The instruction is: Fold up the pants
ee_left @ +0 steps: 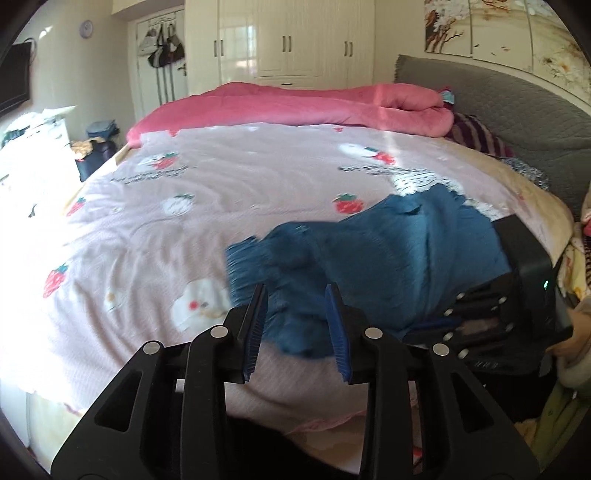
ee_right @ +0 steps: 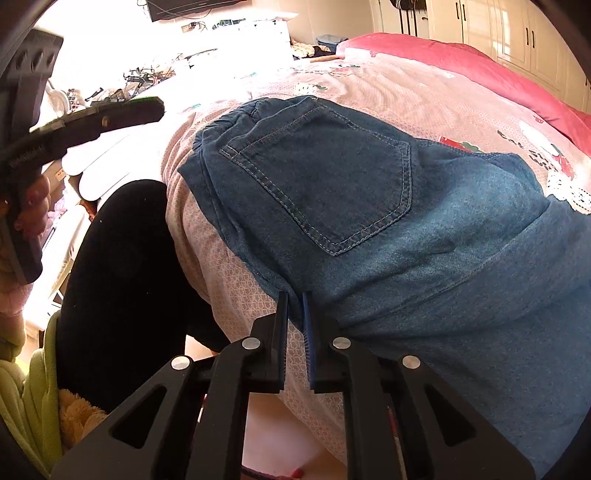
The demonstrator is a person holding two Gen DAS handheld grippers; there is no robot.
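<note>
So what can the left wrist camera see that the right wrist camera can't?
Only the left wrist view shows the grey padded headboard, the flower wall picture, and the left gripper open above the cloth. Only the right wrist view shows the stitched back pocket, the gathered waistband, and the right gripper shut on the denim edge. Both show the blue denim pants on the pink strawberry-print bedspread.

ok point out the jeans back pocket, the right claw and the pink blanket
back pocket (ee_right: 325, 184), right wrist view, middle of the stitched patch
right claw (ee_right: 294, 299), right wrist view, between its fingertips
pink blanket (ee_left: 295, 105), left wrist view, top fold
</note>
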